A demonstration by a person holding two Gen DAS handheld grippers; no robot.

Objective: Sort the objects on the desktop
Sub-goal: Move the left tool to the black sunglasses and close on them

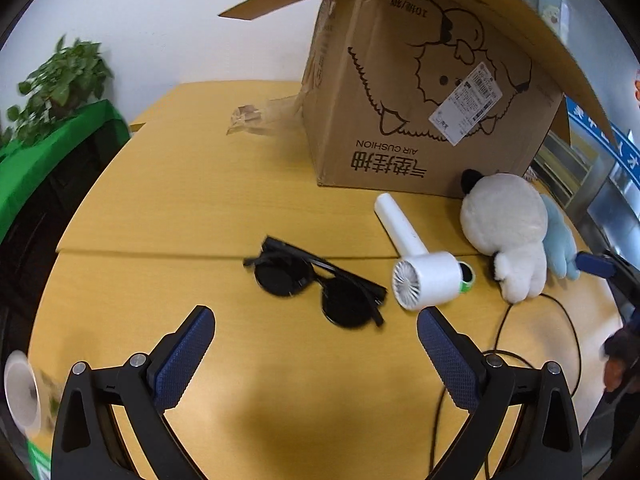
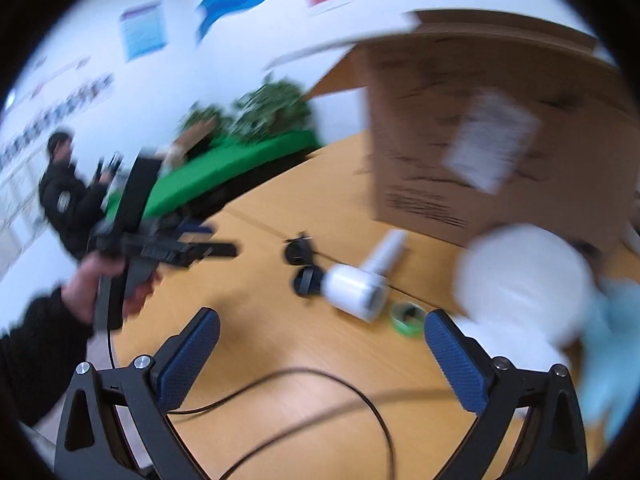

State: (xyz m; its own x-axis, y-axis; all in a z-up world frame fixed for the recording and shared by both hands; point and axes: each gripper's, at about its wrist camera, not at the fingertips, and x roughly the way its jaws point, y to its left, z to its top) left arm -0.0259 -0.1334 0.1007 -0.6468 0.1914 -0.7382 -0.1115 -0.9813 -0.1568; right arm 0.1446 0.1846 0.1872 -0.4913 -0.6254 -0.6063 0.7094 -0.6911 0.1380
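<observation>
1. at the far left of the left wrist view a potted plant (image 1: 60, 80) stands on a green cloth (image 1: 48, 152) beside the wooden table (image 1: 180, 208).
2. the left gripper (image 1: 316, 324) hangs over the table with its jaws spread wide, holding nothing.
3. just beyond it lie black sunglasses (image 1: 316, 280), folded, lenses down.
4. to their right rests a white handheld fan (image 1: 420, 268), with a green tape roll (image 1: 466, 276) touching its head.
5. behind stands an open cardboard box (image 1: 420, 92).
6. a white plush toy (image 1: 504, 232) lies against the box's near right corner.
7. the right gripper (image 2: 322, 340), blurred, is likewise spread and empty above a black cable (image 2: 320, 384).
</observation>
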